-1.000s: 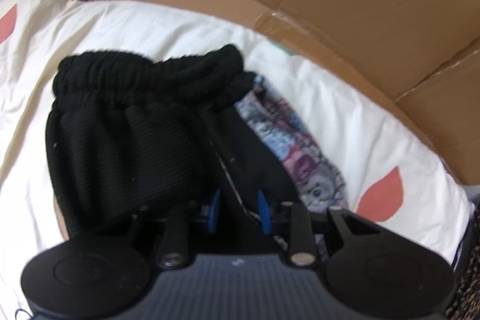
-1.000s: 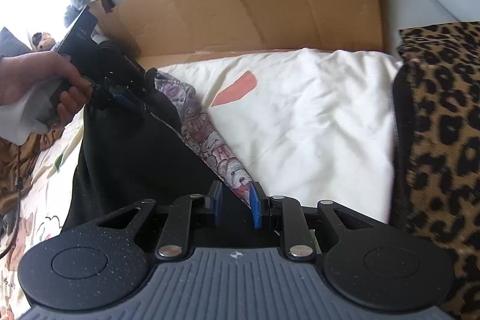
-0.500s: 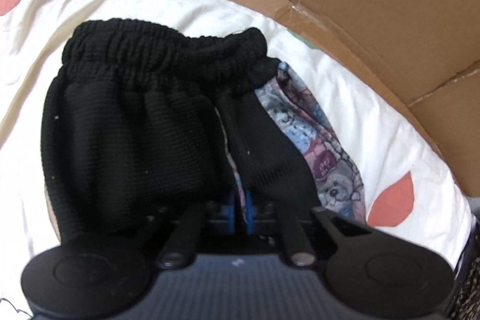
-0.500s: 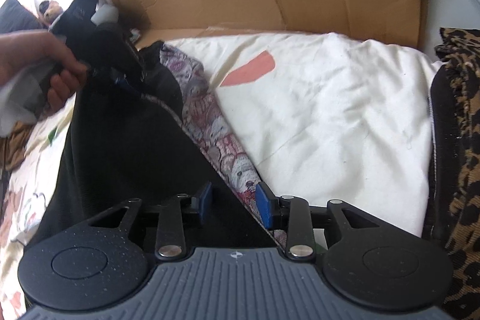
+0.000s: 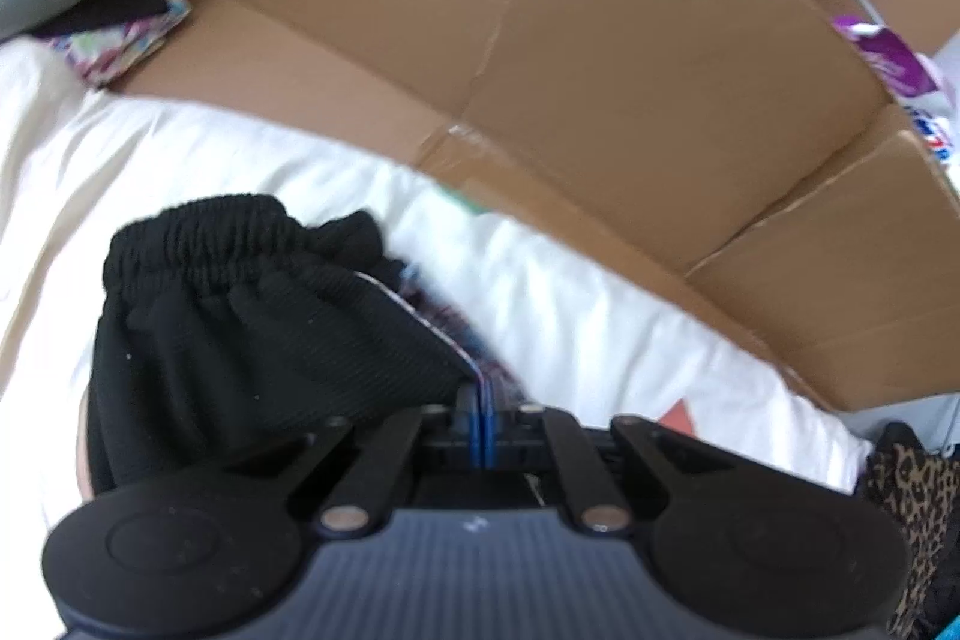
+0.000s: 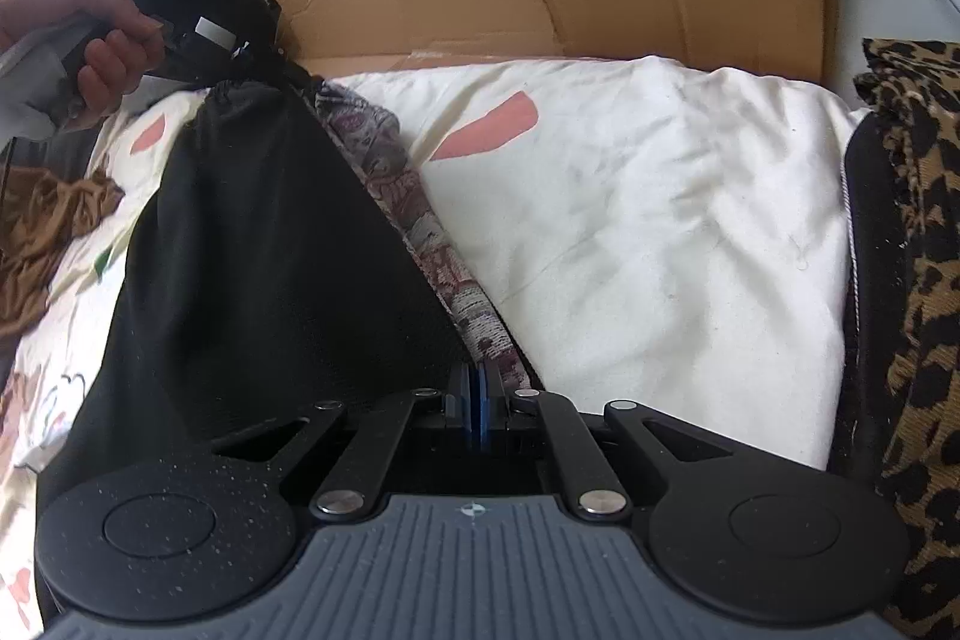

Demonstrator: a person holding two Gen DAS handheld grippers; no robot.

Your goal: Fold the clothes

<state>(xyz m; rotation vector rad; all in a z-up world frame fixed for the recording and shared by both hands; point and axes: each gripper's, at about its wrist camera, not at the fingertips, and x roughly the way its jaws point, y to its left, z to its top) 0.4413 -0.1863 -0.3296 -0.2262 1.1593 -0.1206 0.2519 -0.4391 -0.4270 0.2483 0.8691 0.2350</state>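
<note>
Between both tools' pinched tips, black shorts (image 6: pixel 258 268) (patterned lining showing), stretched taut

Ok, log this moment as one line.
left gripper: shut on black shorts | right gripper: shut on black shorts | surface: white sheet

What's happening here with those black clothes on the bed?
A person is folding black shorts on a white bedsheet, using a hand-held tool in each hand. The left tool is shut on the shorts' edge near the patterned lining; the right tool is pinched shut on the same edge further along. The fabric hangs stretched between them, partly lifted. Cardboard stands behind the bed.
</note>
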